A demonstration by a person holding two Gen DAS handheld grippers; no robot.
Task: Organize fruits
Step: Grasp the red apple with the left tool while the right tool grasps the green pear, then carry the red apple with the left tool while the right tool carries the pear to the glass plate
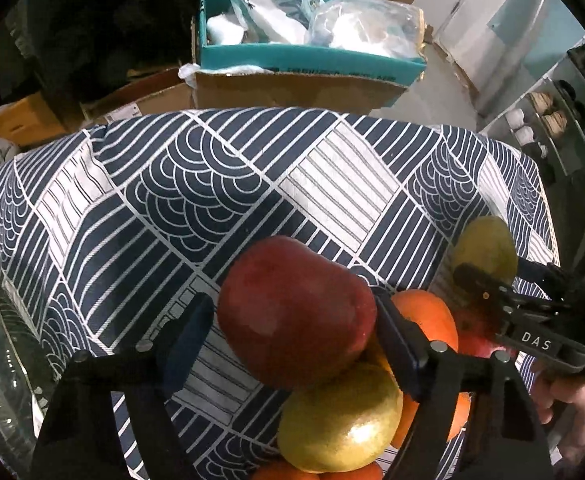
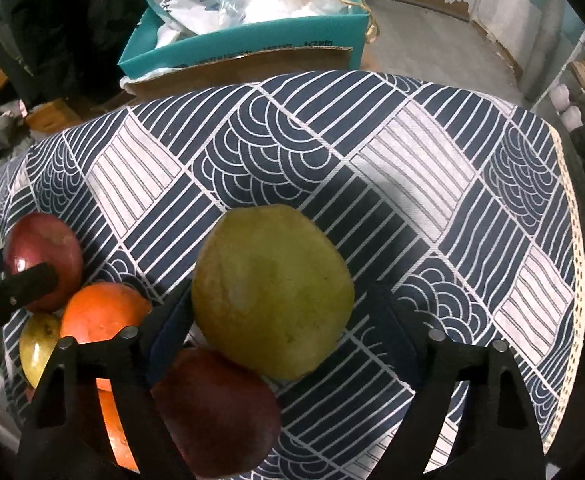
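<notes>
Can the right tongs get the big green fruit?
Probably yes. The green fruit already sits between the right tongs, nothing blocking it, though a dark red apple crowds close beside it.

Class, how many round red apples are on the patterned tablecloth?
2. One round red apple sits between the left gripper's fingers; the other lies beside the yellow-green pear. Others may hide under the pile.

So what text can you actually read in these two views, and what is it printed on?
"DAS": white letters on the right gripper, seen in the left wrist view.
Dark print along the front of the teal box: too blurred to read.
Dark characters on the white bags in that box: not legible.
Small white label on a cardboard box at left: too small.
Nothing else readable.
</notes>
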